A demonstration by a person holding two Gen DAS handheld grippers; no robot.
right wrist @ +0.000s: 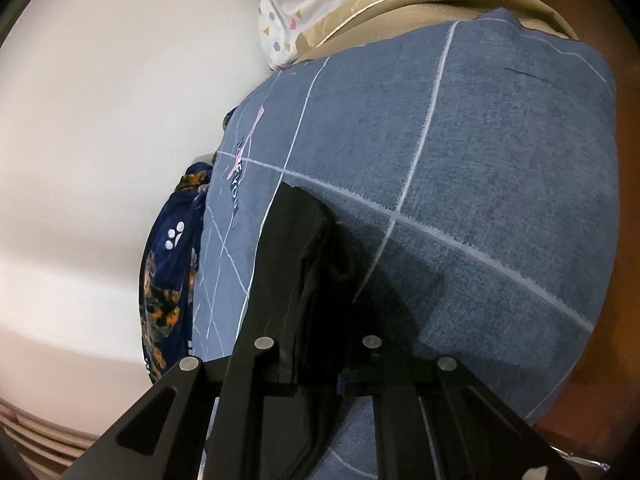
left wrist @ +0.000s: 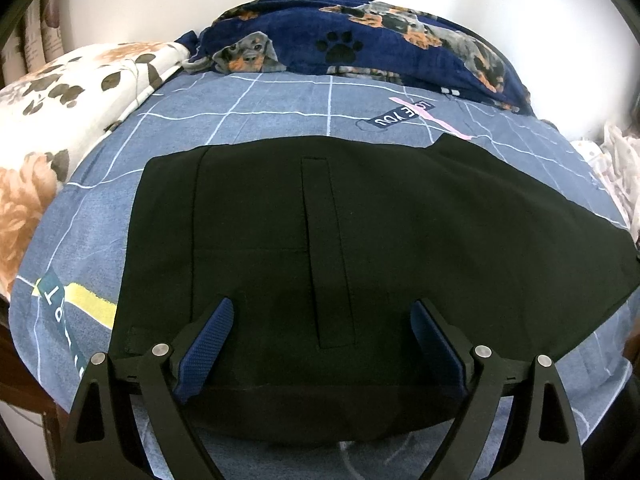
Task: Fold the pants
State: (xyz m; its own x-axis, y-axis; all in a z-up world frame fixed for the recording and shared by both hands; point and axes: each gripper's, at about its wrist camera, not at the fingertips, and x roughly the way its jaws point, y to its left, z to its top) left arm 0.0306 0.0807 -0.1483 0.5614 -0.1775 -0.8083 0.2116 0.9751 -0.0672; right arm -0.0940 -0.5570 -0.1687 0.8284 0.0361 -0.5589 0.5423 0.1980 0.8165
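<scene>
Step in hand: likely a fold in progress; the right gripper [right wrist: 316, 364] pinched a bunched end of the black pants [left wrist: 360, 240], jaws pressed together on the cloth.
Left gripper [left wrist: 322, 344]: jaws spread wide, holding nothing, low in the frame above the pants.
Pants place: spread flat on the blue checked bed cover [left wrist: 280, 104], centre of the left view.
Next move: probably carry the held end across, keeping edges aligned.
Around: dog-print blanket [left wrist: 360, 40] at top, floral pillow [left wrist: 60, 92] at upper left; neither touched the pants.
</scene>
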